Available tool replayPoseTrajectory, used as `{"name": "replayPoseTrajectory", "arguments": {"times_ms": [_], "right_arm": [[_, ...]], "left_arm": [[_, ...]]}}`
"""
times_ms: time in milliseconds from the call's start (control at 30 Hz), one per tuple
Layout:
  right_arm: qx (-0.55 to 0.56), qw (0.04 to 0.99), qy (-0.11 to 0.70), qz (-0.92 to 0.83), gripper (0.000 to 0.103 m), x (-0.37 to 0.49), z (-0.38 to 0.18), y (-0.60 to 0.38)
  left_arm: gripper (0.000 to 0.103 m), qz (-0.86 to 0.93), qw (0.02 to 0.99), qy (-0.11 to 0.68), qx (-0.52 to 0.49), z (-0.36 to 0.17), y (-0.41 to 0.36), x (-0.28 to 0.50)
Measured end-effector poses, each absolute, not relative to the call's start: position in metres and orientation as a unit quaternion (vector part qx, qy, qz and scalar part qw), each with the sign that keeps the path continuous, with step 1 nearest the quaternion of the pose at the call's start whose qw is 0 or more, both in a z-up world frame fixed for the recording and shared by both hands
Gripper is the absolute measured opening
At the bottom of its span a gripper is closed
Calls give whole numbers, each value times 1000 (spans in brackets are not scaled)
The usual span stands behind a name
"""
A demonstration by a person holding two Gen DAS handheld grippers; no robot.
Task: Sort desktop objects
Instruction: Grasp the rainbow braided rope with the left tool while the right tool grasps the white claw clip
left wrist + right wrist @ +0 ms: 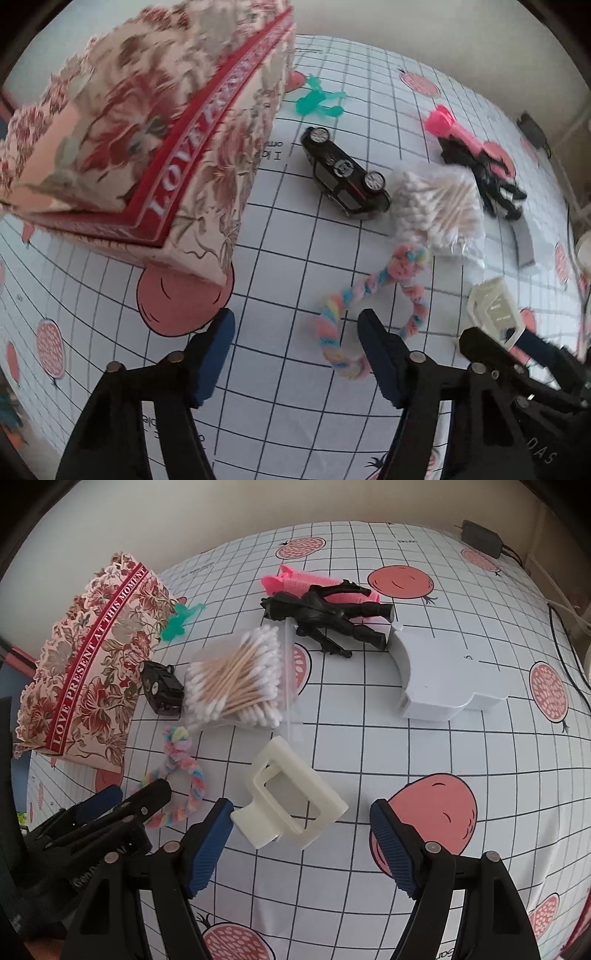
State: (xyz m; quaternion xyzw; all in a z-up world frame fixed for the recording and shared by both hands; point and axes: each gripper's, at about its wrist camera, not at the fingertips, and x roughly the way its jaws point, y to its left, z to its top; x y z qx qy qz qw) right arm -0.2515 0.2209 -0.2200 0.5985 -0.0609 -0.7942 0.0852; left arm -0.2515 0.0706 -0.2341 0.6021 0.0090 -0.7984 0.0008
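Box reads "LOVE PRESENT AT THIS MOMENT"; both hand-held grippers gape, grasping nothing.

Just beside the floral box lie a teal figure and a black toy car on its side, farther off a bag of cotton swabs and a pastel braided loop — the left gripper hangs open below the box, nothing between its blue pads.

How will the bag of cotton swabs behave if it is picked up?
The bag of swabs is thin clear plastic, so it will probably sag and feel slippery. It looks light. The swabs lie loose inside and may shift.
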Motion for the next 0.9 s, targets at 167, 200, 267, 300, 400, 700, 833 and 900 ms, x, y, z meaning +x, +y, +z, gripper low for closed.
{"name": "replayPoseTrajectory", "arguments": {"times_ms": [167,200,267,300,400,700,833,900], "right_arm": [[598,83,-54,-796,78,-249,-219,221],[597,82,-52,-796,78,-249,-219,221],[596,81,-49,-797,78,-248,-218,220],[595,80,-46,-798,77,-247,-218,220],[594,76,-20,-801,73,-243,-218,217],[584,63,34,-809,62,-237,-216,208],[580,62,40,-811,60,-234,-213,210],[580,62,40,-812,60,-233,-213,211]], "left_arm": [[66,-803,-5,-5,595,-234,76,-248],[66,-804,-6,-6,595,-234,76,-248],[66,-805,-7,-6,594,-234,76,-247],[66,-805,-7,-7,593,-234,76,-247],[65,-806,-7,-8,592,-234,76,-246],[53,-813,-18,-18,582,-232,81,-243],[50,-814,-21,-20,580,-232,83,-243],[45,-815,-25,-23,578,-232,84,-243]]}}
